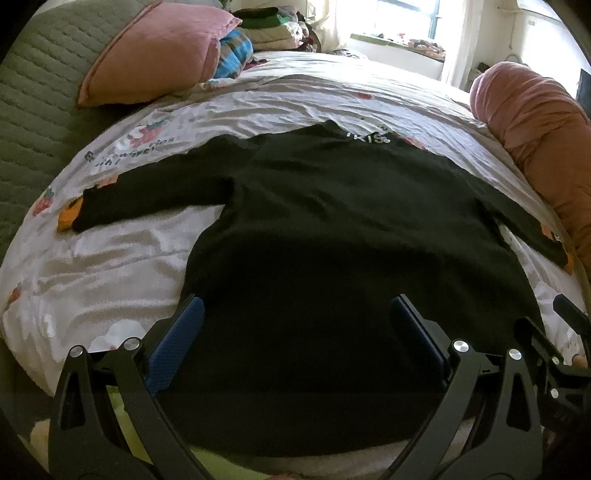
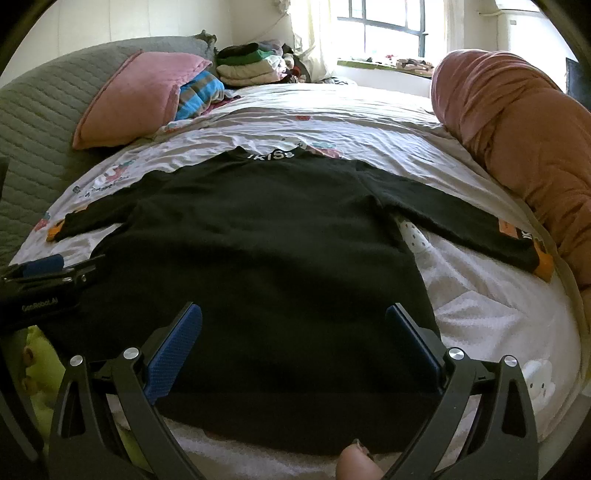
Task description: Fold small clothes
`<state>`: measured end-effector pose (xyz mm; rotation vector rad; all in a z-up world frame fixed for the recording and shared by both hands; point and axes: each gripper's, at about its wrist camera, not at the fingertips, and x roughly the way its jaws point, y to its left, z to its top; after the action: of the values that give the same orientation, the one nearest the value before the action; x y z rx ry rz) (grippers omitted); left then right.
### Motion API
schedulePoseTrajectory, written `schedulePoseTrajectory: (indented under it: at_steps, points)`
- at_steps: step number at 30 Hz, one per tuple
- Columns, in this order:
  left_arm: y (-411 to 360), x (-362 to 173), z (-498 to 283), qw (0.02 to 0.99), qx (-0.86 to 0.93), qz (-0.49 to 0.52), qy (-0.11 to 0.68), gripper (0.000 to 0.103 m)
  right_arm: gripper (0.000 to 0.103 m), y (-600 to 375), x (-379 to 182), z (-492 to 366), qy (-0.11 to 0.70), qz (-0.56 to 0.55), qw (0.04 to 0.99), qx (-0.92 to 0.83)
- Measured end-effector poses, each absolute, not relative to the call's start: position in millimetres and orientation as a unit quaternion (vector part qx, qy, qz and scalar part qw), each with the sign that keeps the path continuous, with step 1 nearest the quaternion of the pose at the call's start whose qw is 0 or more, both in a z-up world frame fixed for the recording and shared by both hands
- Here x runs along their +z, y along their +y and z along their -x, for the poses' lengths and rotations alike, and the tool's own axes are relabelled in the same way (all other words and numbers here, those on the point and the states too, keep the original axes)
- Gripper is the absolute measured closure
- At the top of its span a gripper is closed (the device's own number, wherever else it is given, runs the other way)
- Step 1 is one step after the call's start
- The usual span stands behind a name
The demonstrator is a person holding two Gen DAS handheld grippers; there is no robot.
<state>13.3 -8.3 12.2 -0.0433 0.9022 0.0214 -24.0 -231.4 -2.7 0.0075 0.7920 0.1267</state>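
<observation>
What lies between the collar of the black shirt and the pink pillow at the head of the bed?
Only the wrinkled printed bedsheet lies between the black shirt collar and the pink pillow; the stretch is otherwise bare. The right wrist view shows it best.

Against the grey quilted headboard (image 2: 33,122), at the bed's far left corner, a pink pillow (image 2: 129,98). Behind it, a blue striped cloth (image 2: 199,92) and a stack of folded laundry (image 2: 251,66). Along the right edge of the white printed sheet (image 2: 498,314), a long rust-pink bolster (image 2: 517,122). Beyond, a bright window (image 2: 391,26).

Both wrist views look low along the bed (image 1: 110,258), sharing the black sweater (image 2: 277,240)
</observation>
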Motion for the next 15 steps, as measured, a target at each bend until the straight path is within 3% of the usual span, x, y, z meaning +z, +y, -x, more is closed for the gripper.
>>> schedulePoseTrajectory:
  at_steps: [15]
  points:
    - [-14,19,-65,0.893,0.013,0.032,0.449,0.009,0.004,-248,19,-32,0.376,-0.049,0.924,0.047]
